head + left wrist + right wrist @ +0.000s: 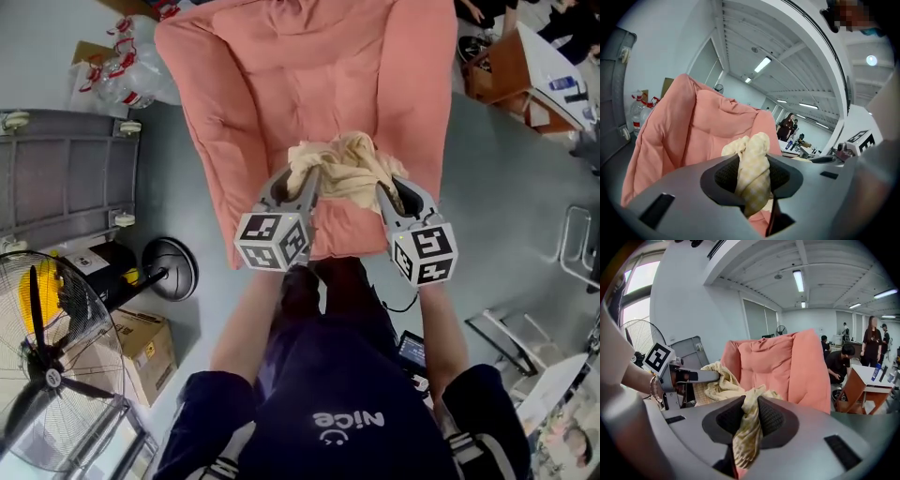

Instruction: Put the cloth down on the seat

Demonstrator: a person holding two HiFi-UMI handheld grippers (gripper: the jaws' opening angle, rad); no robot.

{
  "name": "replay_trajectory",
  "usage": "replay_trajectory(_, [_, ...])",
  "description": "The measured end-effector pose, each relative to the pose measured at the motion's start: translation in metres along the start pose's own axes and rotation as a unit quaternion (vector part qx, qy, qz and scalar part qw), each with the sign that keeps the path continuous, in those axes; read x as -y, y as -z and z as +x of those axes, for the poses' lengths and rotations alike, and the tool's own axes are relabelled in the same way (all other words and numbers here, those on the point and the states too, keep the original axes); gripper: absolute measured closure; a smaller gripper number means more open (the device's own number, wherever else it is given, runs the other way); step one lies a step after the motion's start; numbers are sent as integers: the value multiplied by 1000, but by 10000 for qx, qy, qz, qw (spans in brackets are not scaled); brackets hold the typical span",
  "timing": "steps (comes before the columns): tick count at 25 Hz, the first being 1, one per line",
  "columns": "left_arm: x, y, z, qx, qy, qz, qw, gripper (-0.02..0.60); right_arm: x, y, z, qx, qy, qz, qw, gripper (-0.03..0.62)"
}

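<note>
cloth (342,169): pale yellow and bunched up. It hangs between the two grippers, over the front part of the seat. I cannot tell if it touches the seat.
seat (281,84): big, soft and pink. It stands on the grey floor (497,197).
left gripper (307,183): its fingers (725,177) are pinching one end of the cloth.
right gripper (386,195): its fingers (727,420) are pinching the other end of the cloth.
fan (37,375): black, on the floor to the left of the seat.
cart (66,178): grey, also to the left.

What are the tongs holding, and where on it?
The yellow cloth: left tongs pinch its left side, right tongs its right side, both on bunched folds.
</note>
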State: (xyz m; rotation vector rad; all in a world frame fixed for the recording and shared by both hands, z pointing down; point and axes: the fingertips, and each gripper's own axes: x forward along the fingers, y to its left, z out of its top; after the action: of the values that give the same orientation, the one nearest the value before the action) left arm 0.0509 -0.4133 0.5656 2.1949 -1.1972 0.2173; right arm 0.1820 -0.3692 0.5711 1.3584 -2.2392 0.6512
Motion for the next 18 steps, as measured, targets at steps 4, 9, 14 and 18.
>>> replay_trajectory(4, [-30,30,30,-262,-249,-142,9992,440,13,23,37,-223,-84,81,9997,493])
replay_trajectory(9, [-59,74,58,-680,-589,-210,9957,440,23,62,75,-597,-246,217,9977,493])
replay_trajectory(14, [-99,104,81,-797,-765,-320,9934,439,28,93,122,-726,-284,350,9963,493])
replay_trajectory(18, [-128,134,89,-1024,-895,-372,9900,439,22,121,153,-857,-411,462,9944,493])
